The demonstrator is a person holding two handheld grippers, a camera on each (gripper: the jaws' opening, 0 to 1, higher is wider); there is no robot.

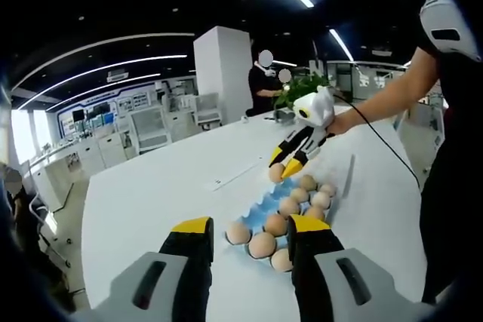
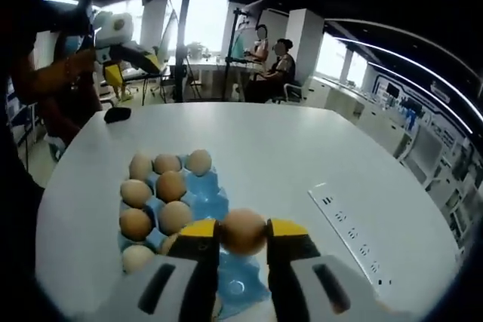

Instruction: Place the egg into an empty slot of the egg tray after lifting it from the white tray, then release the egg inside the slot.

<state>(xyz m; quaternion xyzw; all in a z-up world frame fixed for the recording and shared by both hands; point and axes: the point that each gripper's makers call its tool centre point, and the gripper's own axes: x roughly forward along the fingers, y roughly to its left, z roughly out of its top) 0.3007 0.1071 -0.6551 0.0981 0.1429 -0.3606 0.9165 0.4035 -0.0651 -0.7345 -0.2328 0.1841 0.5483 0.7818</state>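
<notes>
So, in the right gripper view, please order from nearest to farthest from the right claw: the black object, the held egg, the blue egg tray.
1. Egg, between the right claw's tips.
2. Egg tray, just beyond, left.
3. Black object, at the table's far left edge.

Left gripper [image 1: 247, 240] was held low and level, jaws parted with a clear gap, nothing between the yellow tips. Right gripper [image 2: 243, 236] had its jaws closed on an egg [image 2: 243, 231], pinched at the tips. In the left gripper view, the right gripper [image 1: 289, 165] came in from the right, angled downward, gripped by the person's hand [image 1: 344, 121] with the forearm stretched out. In the right gripper view, the left gripper [image 2: 130, 56] appeared upper left, held in a hand [image 2: 79, 65].
</notes>
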